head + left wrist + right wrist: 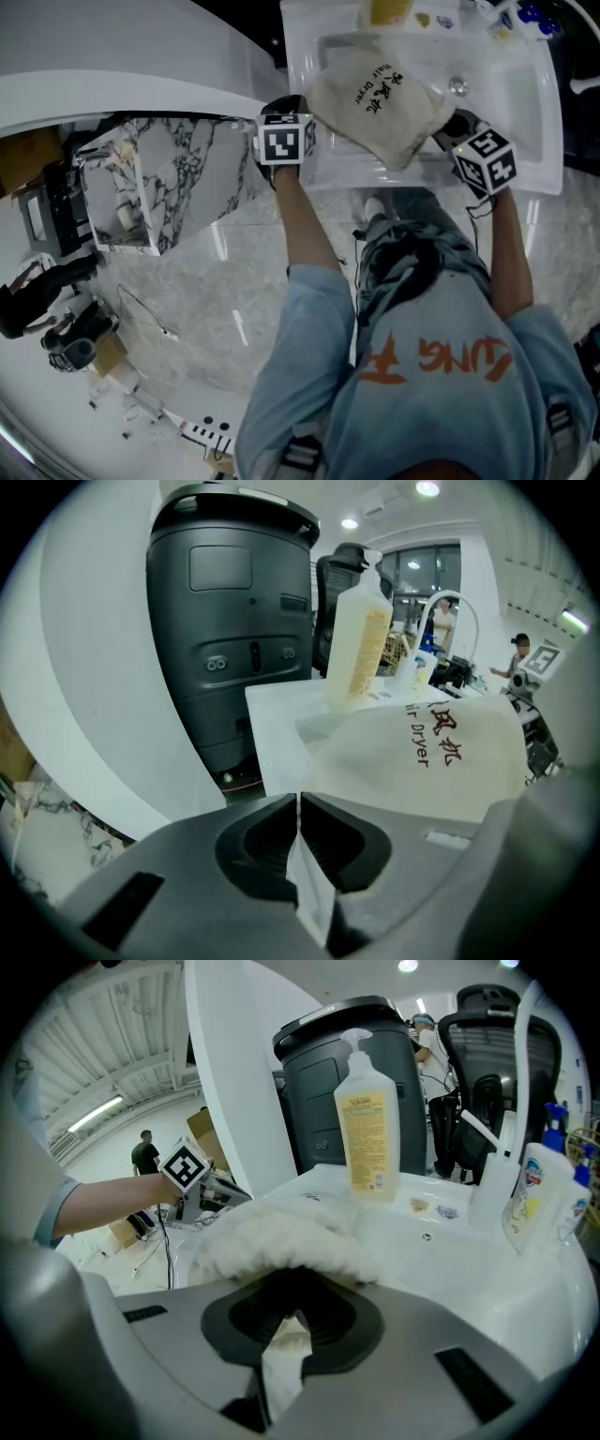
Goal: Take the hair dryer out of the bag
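At the bottom of the head view, a person's light blue shirt with orange lettering [441, 375] fills the frame, and both forearms reach toward the top.

At the end of the left forearm, the left hand-held gripper [299, 803] has its dark pads pressed together on a thin fold of the cream cloth bag printed "Hair Dryer" [375, 98]. It holds the bag's left edge, beside its black-and-white marker cube [284, 139].

The right hand-held gripper [291, 1314] pinches a bunched bit of the same cloth at the bag's lower right edge. Its jaws stand slightly apart around the fabric.

Stretched between the two, the bag sits tilted over the front part of the white rectangular sink [337, 178], upper centre of the head view. No hair dryer shows. The bag looks rounded and full, so the dryer is probably inside it, though the cloth hides this.

Past the bag, a round metal drain [457, 85] shows in the basin. On the far rim of the sink stands a clear pump bottle of yellow liquid [367, 1119], upright. White bottles with blue print [539, 1194] stand at the right edge of the right gripper view.

Behind the sink stand a tall dark grey lidded bin [234, 639] and a black mesh office chair [487, 1054].
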The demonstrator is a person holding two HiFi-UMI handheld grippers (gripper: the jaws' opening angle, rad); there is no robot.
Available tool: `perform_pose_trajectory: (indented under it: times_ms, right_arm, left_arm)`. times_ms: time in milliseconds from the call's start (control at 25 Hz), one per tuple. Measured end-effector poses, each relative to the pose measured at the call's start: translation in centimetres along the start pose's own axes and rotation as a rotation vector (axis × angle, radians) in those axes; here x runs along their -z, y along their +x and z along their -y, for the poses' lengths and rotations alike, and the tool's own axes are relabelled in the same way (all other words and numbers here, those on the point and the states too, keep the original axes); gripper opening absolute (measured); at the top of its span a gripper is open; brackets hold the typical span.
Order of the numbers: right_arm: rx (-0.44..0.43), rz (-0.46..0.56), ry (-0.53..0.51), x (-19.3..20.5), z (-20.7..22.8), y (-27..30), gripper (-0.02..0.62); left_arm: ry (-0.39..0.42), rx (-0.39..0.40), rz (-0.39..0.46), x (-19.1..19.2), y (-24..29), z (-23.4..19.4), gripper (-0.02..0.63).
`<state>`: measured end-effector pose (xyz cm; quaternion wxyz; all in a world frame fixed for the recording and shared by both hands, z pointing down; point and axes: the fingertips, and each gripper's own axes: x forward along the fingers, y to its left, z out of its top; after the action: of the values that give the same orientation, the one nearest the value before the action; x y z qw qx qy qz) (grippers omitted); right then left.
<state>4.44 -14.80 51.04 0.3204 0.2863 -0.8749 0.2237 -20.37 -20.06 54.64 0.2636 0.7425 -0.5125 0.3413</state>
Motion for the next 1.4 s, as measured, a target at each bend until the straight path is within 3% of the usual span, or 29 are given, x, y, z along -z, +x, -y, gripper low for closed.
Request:
perform_pose_trajectory:
  times_ms: [160,440,840,1200,1400]
  right_arm:
    - [0.005,0.024,0.007,-0.1,0.1,-1.4,0.04]
    - [-0.027,0.14,0.082,-1.5,0.6,-4.5,0.038]
    - [-0.042,0.281,0.091,-3.9,1.5,-9.3,0.035]
    - [-0.136,0.386,-0.012,-6.6,-0.6,-13.3,0.034]
    - [-0.2,0.404,-0.068,-7.1,-2.2,-14.8,0.034]
  left_arm:
    - [-0.164,0.03,0.121,0.2,-1.9,0.2,0.012]
    - [-0.272,-0.083,0.237,0.9,-4.5,-1.5,0.012]
    - [-0.347,-0.231,0.407,0.1,-9.4,-3.4,0.012]
    - [-0.417,-0.342,0.456,1.2,-10.1,-4.6,0.012]
    - [-0.431,-0.357,0.484,-0.1,-8.7,-4.1,0.014]
